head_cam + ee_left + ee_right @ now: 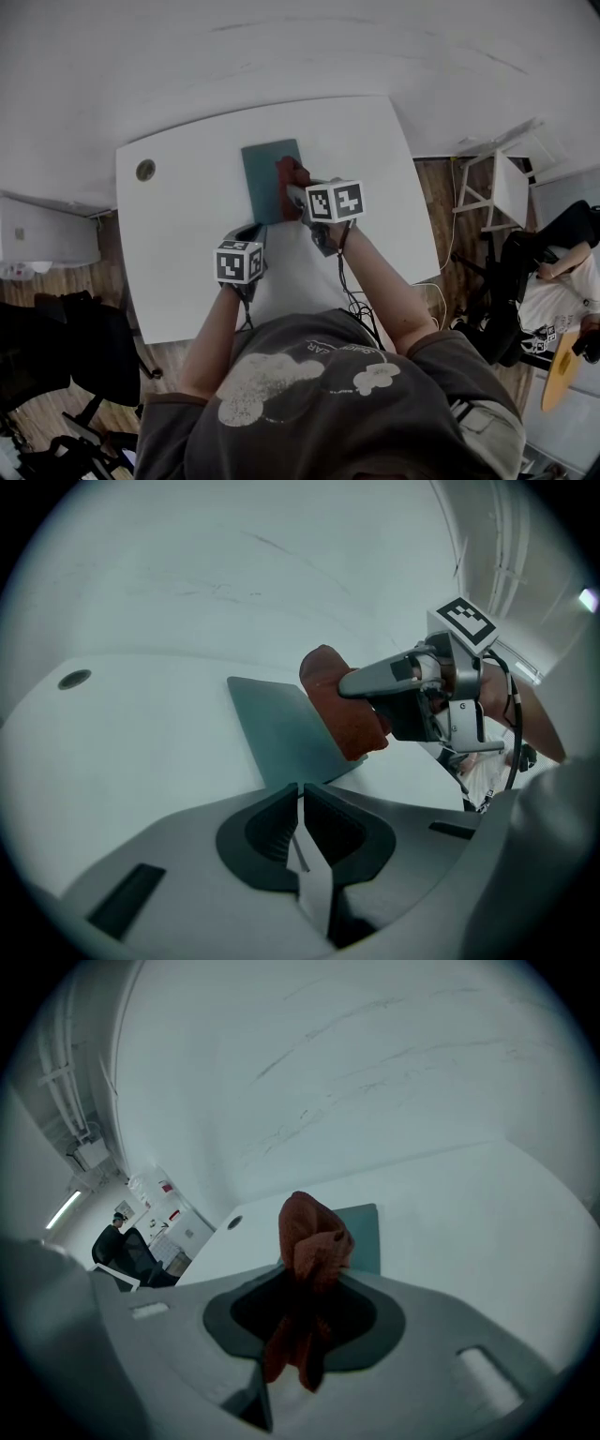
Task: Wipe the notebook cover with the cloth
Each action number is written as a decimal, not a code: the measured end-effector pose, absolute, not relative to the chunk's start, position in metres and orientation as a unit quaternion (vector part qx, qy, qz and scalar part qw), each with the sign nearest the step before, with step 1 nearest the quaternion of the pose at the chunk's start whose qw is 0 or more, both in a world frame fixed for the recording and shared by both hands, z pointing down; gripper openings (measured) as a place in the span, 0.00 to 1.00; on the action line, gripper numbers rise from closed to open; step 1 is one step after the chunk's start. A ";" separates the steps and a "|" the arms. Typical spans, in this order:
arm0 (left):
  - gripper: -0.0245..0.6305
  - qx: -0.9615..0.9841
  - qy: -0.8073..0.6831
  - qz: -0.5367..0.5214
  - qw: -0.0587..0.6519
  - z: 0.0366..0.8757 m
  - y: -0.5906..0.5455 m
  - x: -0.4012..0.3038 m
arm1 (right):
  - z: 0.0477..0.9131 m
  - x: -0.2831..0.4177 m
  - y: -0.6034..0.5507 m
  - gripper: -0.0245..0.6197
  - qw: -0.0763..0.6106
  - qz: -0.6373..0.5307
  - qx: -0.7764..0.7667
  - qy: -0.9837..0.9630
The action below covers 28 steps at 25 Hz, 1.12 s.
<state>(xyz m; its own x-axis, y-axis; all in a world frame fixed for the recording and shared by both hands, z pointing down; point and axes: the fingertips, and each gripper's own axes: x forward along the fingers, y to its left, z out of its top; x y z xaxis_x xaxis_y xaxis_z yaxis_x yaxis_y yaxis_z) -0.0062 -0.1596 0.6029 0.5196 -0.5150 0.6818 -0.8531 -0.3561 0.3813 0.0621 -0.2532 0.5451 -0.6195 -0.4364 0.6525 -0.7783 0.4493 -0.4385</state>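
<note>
A teal notebook (265, 178) lies flat on the white table (187, 244). My right gripper (295, 192) is shut on a bunched red cloth (289, 171), which touches the notebook's right edge. In the right gripper view the cloth (309, 1232) stands up out of the jaws (305, 1279), with the notebook (364, 1237) behind it. My left gripper (251, 234) sits at the notebook's near edge. In the left gripper view its jaws (300, 789) are together with nothing between them, and beyond them are the notebook (281, 728) and the cloth (337, 705).
A round cable hole (145, 170) is in the table's far left corner. Black chairs (56, 347) stand on the wooden floor at the left. On the right are a white stand (497, 187) and a seated person (562, 272).
</note>
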 end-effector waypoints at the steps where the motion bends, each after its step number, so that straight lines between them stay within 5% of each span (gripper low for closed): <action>1: 0.07 0.792 -0.433 0.228 0.364 0.600 -0.160 -0.007 | 0.544 0.056 -0.250 0.20 0.230 0.371 0.364 -0.822; 14: 0.07 0.775 -0.466 0.201 0.377 0.587 -0.149 -0.037 | 0.557 -0.008 -0.205 0.20 0.250 0.376 0.298 -0.841; 28: 0.07 0.773 -0.466 0.201 0.381 0.589 -0.148 -0.041 | 0.576 -0.003 -0.200 0.20 0.270 0.381 0.297 -0.832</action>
<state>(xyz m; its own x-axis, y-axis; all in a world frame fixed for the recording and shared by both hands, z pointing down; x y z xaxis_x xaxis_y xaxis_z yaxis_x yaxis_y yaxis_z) -0.0408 -0.1476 0.5885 0.4852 -0.5674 0.6653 -0.8733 -0.2752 0.4021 -0.0031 -0.1996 0.5757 -0.6770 -0.2890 0.6768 -0.7013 0.5321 -0.4744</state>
